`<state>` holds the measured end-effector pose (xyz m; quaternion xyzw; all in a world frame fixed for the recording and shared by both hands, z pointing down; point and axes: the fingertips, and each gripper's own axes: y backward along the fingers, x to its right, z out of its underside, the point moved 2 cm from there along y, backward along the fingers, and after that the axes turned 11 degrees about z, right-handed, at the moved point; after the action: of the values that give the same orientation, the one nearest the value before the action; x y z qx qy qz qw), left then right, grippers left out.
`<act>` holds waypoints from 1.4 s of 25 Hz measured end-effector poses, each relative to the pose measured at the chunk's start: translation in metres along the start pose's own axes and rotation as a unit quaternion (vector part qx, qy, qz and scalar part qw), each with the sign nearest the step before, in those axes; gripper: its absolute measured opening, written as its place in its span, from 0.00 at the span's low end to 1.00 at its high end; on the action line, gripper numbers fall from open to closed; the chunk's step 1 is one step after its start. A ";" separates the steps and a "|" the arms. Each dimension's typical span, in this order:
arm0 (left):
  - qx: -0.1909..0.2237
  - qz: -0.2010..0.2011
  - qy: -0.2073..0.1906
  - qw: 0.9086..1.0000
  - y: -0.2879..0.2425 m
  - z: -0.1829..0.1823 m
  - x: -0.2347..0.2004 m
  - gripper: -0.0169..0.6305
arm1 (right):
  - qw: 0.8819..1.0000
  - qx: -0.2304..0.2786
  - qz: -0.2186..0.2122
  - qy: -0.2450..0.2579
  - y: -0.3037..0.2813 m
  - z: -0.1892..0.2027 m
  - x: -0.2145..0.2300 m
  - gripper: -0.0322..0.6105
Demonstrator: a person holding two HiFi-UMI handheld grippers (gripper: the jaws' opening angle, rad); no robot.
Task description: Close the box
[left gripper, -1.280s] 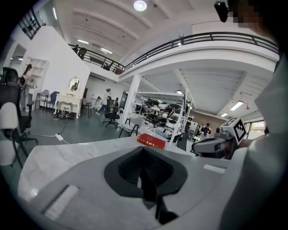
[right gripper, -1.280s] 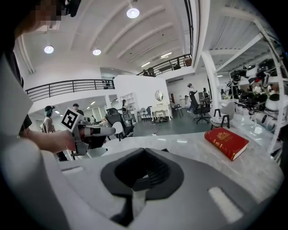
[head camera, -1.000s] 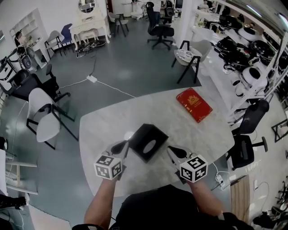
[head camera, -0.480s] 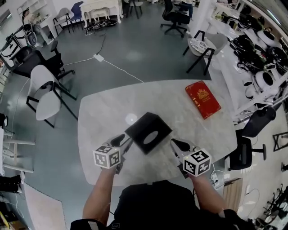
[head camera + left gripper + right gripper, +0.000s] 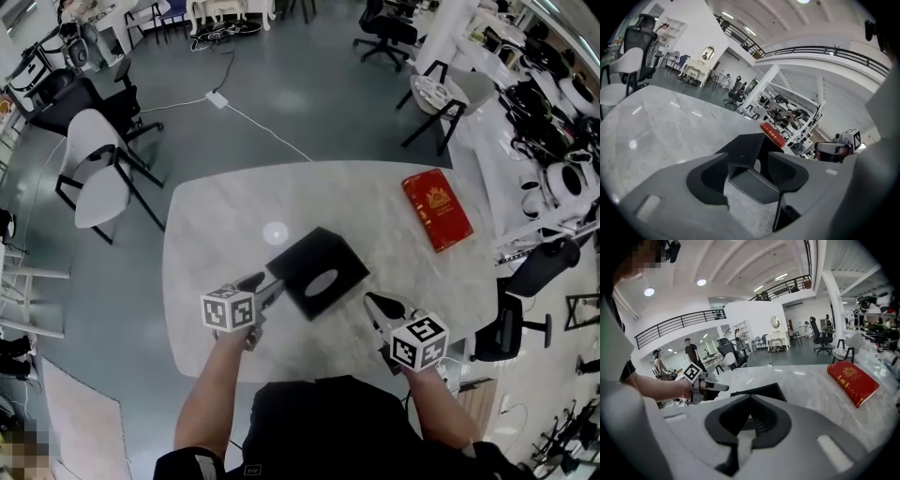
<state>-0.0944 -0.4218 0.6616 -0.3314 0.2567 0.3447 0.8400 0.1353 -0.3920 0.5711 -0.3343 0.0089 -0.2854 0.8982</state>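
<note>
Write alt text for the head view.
From above, a black box sits on a marble table between two grippers. The left gripper has just been opening, the box's near-left edge between its jaws; the right gripper hovers near its right corner. A red book lies far right.

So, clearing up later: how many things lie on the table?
2: a black box by the near edge, a red book toward the far right. Nothing seems hidden.

We log the table [image 5: 216,225] as glossy veined marble. The box [image 5: 300,262], 6 o'clock on it, looks matt black and stitched, leather-like. The book [image 5: 437,210], 3 o'clock, is glossy red.
</note>
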 end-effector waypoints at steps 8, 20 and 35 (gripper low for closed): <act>-0.041 0.029 0.050 0.998 -0.018 0.017 -0.017 0.49 | 1.000 -0.007 0.001 0.002 -0.006 -0.003 0.004 0.05; -0.100 0.070 0.070 0.990 -0.040 0.032 -0.020 0.52 | 1.000 -0.013 0.010 -0.002 -0.004 -0.001 0.010 0.05; -0.028 0.031 0.080 0.996 -0.034 0.009 -0.024 0.52 | 1.000 -0.013 0.011 -0.004 0.001 0.006 0.004 0.05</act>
<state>-0.0820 -0.4439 0.6960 -0.3734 0.3231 0.3499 0.7961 0.1398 -0.3902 0.5758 -0.3473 0.0129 -0.2740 0.8967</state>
